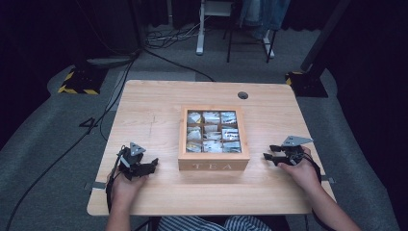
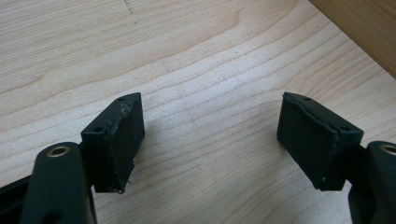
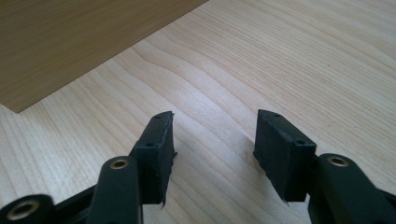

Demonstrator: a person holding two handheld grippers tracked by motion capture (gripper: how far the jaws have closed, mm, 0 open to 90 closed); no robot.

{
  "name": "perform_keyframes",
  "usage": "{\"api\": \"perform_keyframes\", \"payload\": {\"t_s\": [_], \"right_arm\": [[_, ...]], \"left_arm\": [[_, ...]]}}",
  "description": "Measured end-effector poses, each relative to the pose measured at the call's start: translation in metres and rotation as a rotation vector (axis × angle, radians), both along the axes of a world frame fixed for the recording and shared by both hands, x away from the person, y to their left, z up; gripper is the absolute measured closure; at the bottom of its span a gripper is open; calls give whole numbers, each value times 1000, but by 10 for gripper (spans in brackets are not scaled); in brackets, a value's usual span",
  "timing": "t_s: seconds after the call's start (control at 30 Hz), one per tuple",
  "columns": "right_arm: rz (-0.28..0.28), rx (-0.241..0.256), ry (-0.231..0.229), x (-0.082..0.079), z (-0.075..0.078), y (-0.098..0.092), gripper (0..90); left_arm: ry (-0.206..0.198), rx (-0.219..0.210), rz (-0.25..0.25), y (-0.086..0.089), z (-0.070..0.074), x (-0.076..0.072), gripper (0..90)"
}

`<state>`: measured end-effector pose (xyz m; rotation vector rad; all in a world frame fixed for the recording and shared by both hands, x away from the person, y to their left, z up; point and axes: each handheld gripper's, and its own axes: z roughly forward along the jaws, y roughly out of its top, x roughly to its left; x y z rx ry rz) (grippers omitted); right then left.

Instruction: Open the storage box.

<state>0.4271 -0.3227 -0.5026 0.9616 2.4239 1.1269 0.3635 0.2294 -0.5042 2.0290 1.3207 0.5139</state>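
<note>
2 grippers are held apart on the table [image 1: 159,103]: left gripper [image 1: 155,163] and right gripper [image 1: 266,157] (both released, nothing grasped), tea box [image 1: 213,166] lodged between them.

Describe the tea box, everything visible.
The tea box is a square, light-wood box sitting flat at the middle of the table, with "TEA" lettered on its front wall. Its top shows a three-by-three grid of compartments holding pale tea bags; whether a clear lid covers them cannot be told. It stands squarely to the table edges. The left claw and right claw flank it, both open and apart from it; nothing touches it but the table.
</note>
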Motion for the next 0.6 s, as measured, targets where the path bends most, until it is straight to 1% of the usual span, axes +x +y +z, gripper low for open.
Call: {"api": "perform_keyframes", "payload": {"t_s": [0.23, 0.37, 0.6], "right_arm": [[7, -1, 0, 0, 0, 0, 460], [-1, -1, -2, 0, 0, 0, 482], [-2, -3, -3, 0, 0, 0, 482]], "left_arm": [[-1, 3, -12, 1, 0, 1, 244], [0, 0, -3, 1, 0, 1, 251], [1, 1, 0, 1, 0, 1, 251]]}}
